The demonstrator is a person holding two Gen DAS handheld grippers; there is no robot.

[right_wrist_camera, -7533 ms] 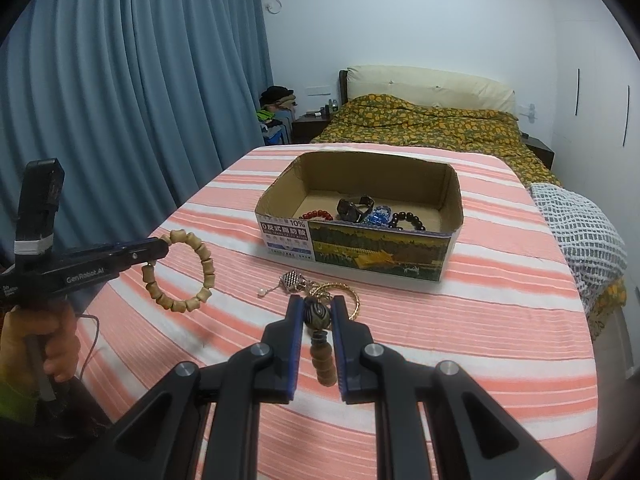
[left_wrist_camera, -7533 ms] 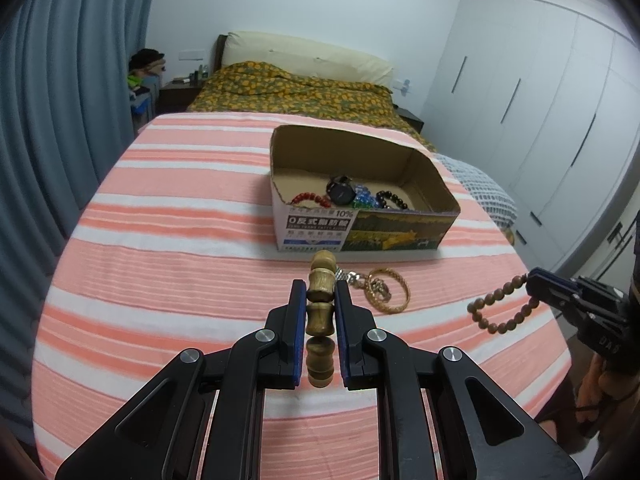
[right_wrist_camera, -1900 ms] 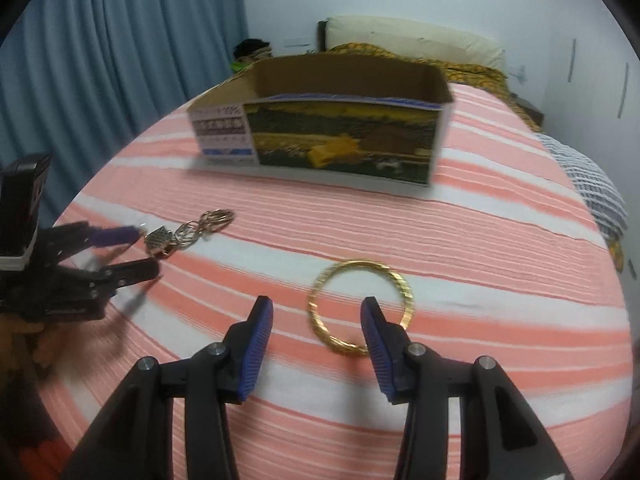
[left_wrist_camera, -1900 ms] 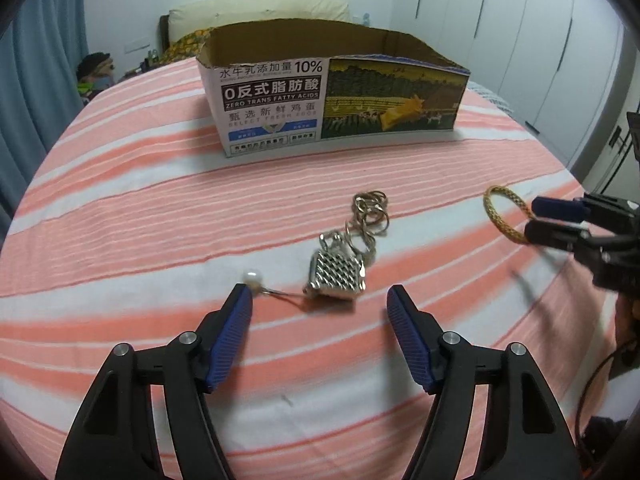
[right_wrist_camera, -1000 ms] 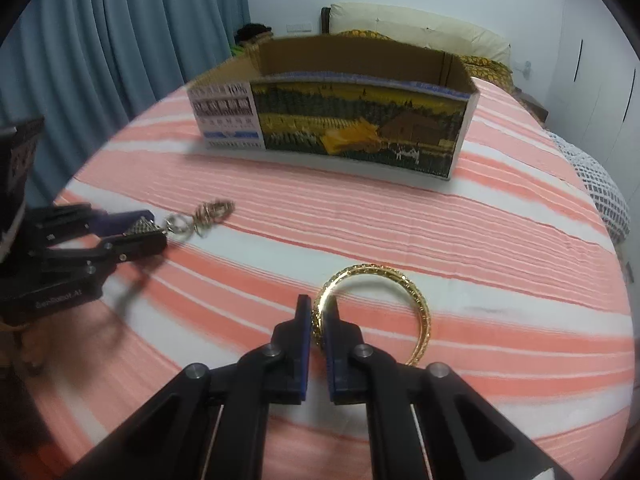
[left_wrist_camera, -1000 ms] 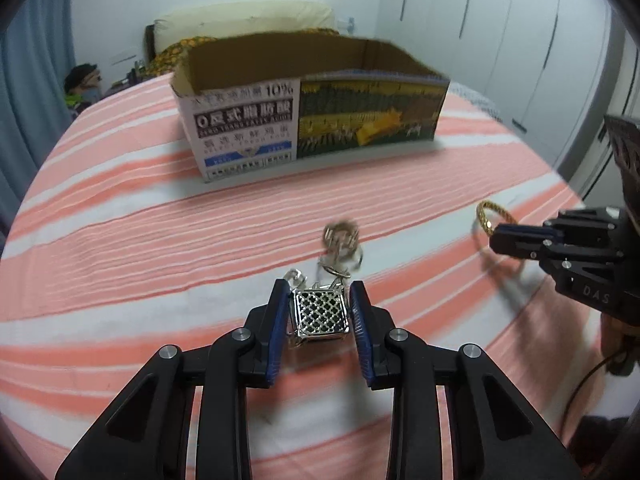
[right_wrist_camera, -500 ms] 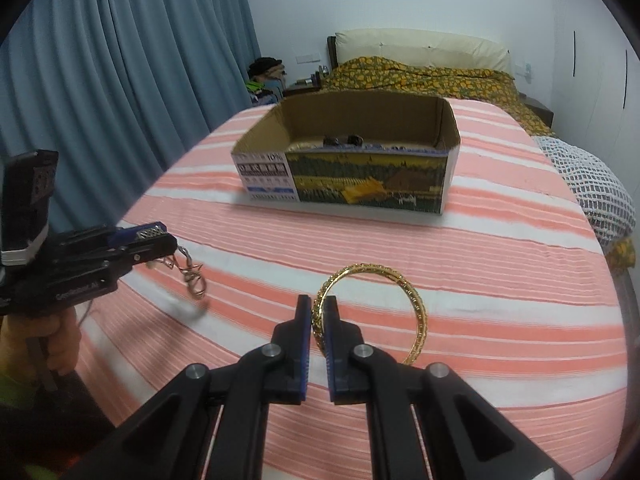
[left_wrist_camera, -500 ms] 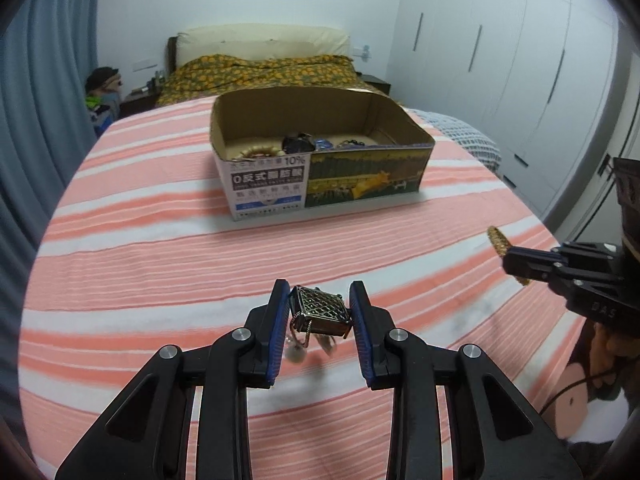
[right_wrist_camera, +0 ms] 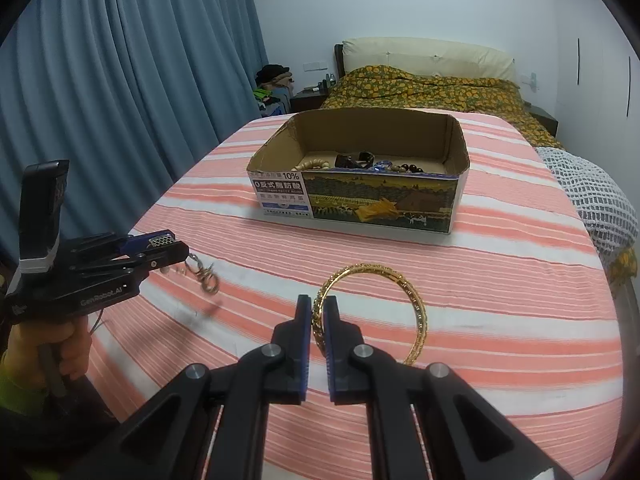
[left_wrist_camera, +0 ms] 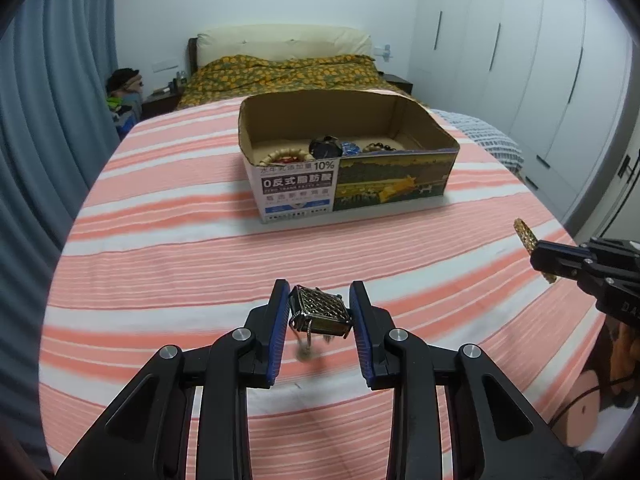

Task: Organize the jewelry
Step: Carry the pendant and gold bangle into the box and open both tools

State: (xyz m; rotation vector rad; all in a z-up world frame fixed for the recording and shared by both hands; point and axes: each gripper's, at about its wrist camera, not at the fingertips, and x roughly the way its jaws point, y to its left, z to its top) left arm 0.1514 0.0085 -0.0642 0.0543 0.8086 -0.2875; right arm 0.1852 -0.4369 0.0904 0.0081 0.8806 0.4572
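My left gripper [left_wrist_camera: 320, 300] is shut on a silver mesh charm [left_wrist_camera: 322, 310], held above the striped table; its chain of rings [right_wrist_camera: 202, 274] dangles below, blurred. My right gripper [right_wrist_camera: 318, 312] is shut on the rim of a gold bangle [right_wrist_camera: 416, 308], lifted off the cloth. In the left wrist view that bangle [left_wrist_camera: 526, 234] shows edge-on at the right, in the right gripper [left_wrist_camera: 538, 258]. The left gripper [right_wrist_camera: 160, 246] appears at the left of the right wrist view. An open cardboard box [left_wrist_camera: 296, 190] [right_wrist_camera: 352, 200] stands further back, holding bead bracelets and a dark watch.
The table wears a pink and white striped cloth [left_wrist_camera: 160, 248]. Blue curtains [right_wrist_camera: 120, 100] hang on the left. A bed with a yellow patterned cover [left_wrist_camera: 288, 70] lies behind, white wardrobes [left_wrist_camera: 520, 60] on the right. A hand [right_wrist_camera: 52, 344] grips the left tool's handle.
Both grippers have risen from the cloth, each carrying its piece. The charm's chain has left the table and swings below the left gripper. The box's inside has come into view.
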